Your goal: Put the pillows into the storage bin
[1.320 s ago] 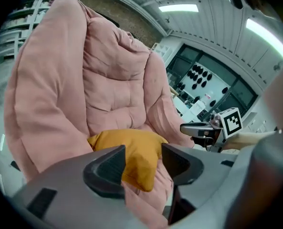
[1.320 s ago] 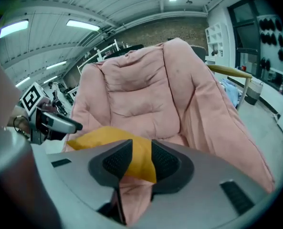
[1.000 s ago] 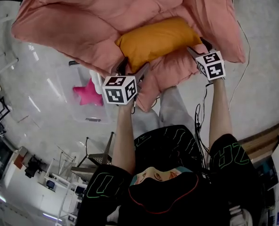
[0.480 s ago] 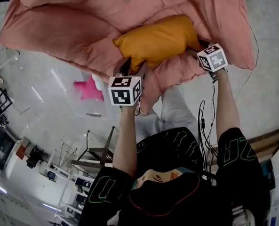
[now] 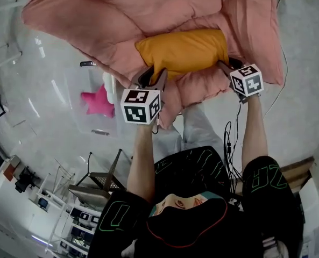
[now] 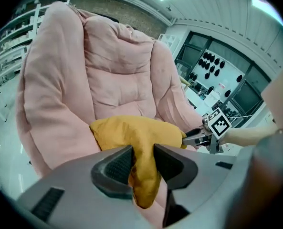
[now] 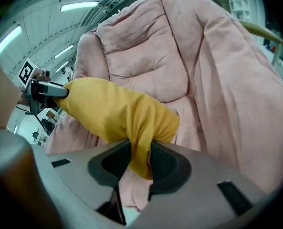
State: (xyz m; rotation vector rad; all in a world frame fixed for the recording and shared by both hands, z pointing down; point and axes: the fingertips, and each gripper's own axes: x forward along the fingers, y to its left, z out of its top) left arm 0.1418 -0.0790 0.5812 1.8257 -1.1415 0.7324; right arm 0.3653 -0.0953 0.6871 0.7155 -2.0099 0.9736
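Mustard-yellow pillow (image 5: pixel 183 50) lies on the pink padded lounger (image 5: pixel 121 15). Left gripper (image 5: pixel 150 79): the jaws have just been closing and now clamp the fabric at one corner of the pillow. Right gripper (image 5: pixel 227 67): the jaws have likewise just been closing and now pinch the opposite corner. Clear storage bin (image 5: pixel 76 90) stands on the floor beside the lounger and contains a pink star pillow (image 5: pixel 97 102).
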